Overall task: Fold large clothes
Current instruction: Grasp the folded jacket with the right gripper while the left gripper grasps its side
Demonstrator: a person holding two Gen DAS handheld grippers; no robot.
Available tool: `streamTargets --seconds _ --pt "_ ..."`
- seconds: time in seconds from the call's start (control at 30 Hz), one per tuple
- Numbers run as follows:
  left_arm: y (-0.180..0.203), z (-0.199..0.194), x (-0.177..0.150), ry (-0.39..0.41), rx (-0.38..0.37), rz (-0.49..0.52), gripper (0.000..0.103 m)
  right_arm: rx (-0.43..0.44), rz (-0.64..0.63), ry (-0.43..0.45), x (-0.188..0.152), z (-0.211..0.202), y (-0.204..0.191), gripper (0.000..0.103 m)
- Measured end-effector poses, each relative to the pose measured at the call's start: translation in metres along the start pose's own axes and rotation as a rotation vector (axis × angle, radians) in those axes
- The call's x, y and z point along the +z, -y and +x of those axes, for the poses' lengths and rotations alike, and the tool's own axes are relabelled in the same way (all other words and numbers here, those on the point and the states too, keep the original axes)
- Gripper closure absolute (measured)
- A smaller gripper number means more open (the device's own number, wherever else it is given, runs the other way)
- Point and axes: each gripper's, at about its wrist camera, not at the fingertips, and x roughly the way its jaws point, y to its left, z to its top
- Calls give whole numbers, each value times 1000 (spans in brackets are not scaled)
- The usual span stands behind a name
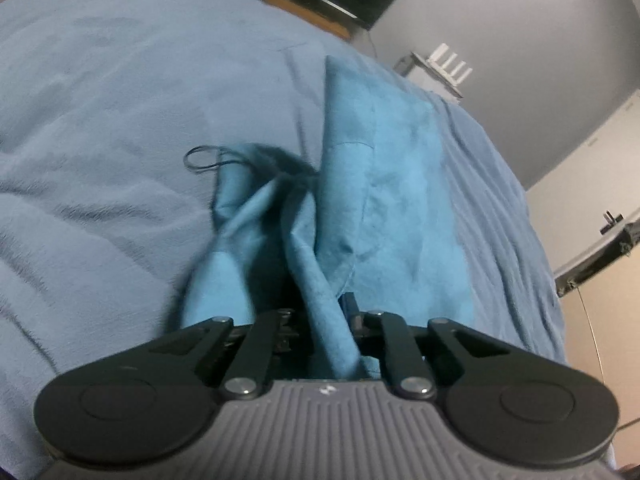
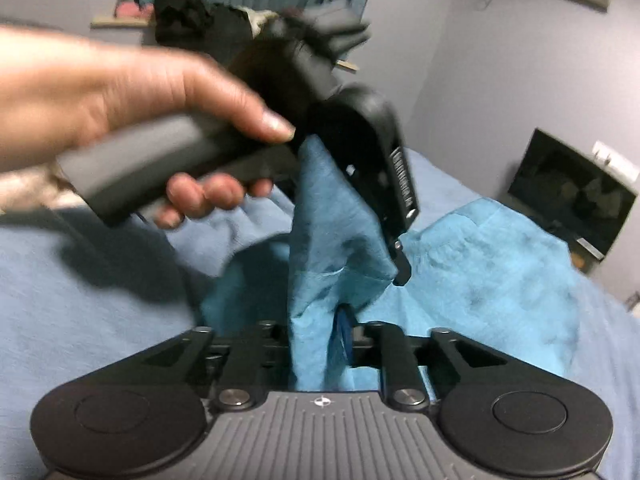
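Bed blanket [image 1: 120, 120] under teal garment [image 1: 400, 184], mid-fold. Left gripper [image 1: 320, 312] pinching bunched cloth; right gripper [image 2: 340, 332] parted around cloth, grip unclear. Best kept taut, edges matched.

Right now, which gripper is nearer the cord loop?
Left, probably. The left gripper has the loop just ahead on the blanket; the right gripper sits behind the left, loop hidden.

Two close wrist views, shared garment [image 1: 384, 184]
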Motion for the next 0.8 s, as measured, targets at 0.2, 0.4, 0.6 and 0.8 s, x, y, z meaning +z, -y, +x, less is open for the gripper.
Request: streamTargets --seconds 0.2,0.4,0.6,0.8 --pt "-20 3 -8 -8 7 -34 94 149 166 59 -23 -74 53 41" --pt "-28 10 -10 2 42 -19 94 -114 471 31 -57 -87 156 58" --pt "-34 15 -9 -10 39 -14 94 -180 417 -26 -81 -38 190 70" --pt "-42 22 -10 -24 57 -28 94 -161 350 4 -72 13 177 70"
